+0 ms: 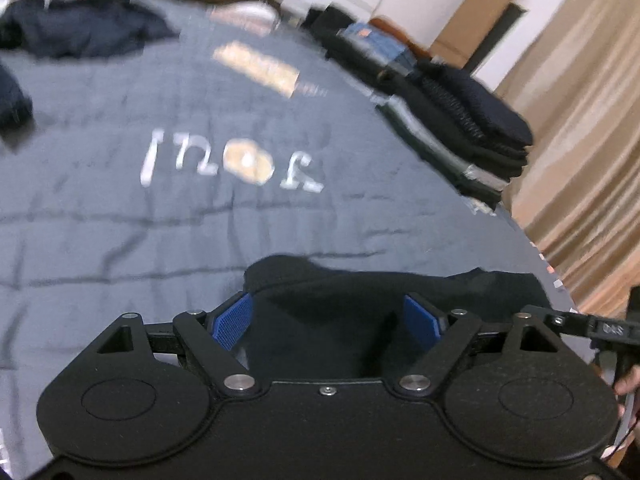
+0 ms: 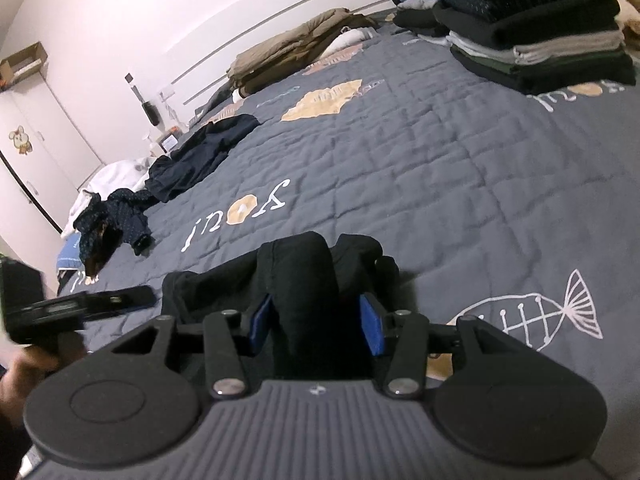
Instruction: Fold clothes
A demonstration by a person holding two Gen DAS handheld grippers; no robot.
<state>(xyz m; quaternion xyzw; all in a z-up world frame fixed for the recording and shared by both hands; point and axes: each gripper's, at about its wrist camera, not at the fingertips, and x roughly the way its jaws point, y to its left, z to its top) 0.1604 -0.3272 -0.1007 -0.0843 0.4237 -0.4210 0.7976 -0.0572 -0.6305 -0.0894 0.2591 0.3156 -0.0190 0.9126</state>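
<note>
Black garment [image 2: 296,276] lies bunched on the near edge of the bed, on a grey quilted bedspread [image 2: 420,168] printed with pale lettering, tan blobs and a white fish skeleton [image 2: 532,316].

Right gripper [image 2: 316,324]: blue pads [image 2: 370,328] set at a middling gap, with a raised fold of the black cloth standing between them. Cloth fills most of the gap; whether the pads actually press it I cannot tell.

Left gripper [image 1: 332,320]: jaws wide, blue pads [image 1: 234,320] well apart, black garment [image 1: 360,300] spread flat under and between them. Pads look just above or resting on the fabric, not pinching it. This view is motion-blurred, so contact is uncertain.

The left gripper also shows at the left edge of the right wrist view, with a hand [image 2: 24,372] on its handle, just beside the garment's left end.

Containers: only an open cardboard box [image 2: 24,60] on top of a white wardrobe [image 2: 36,152] against the far wall; contents too small to make out.

Elsewhere on the bed:
- tall stack of folded clothes [image 2: 532,28] at the far right corner, dark items over grey and green ones
- loose dark clothes [image 2: 200,156] in a heap along the left side, a white one [image 2: 112,176] beside them
- olive-brown bedding [image 2: 296,52] rolled up along the far edge

Beige curtain [image 1: 580,160] hangs beyond the bed's right side in the left wrist view.
</note>
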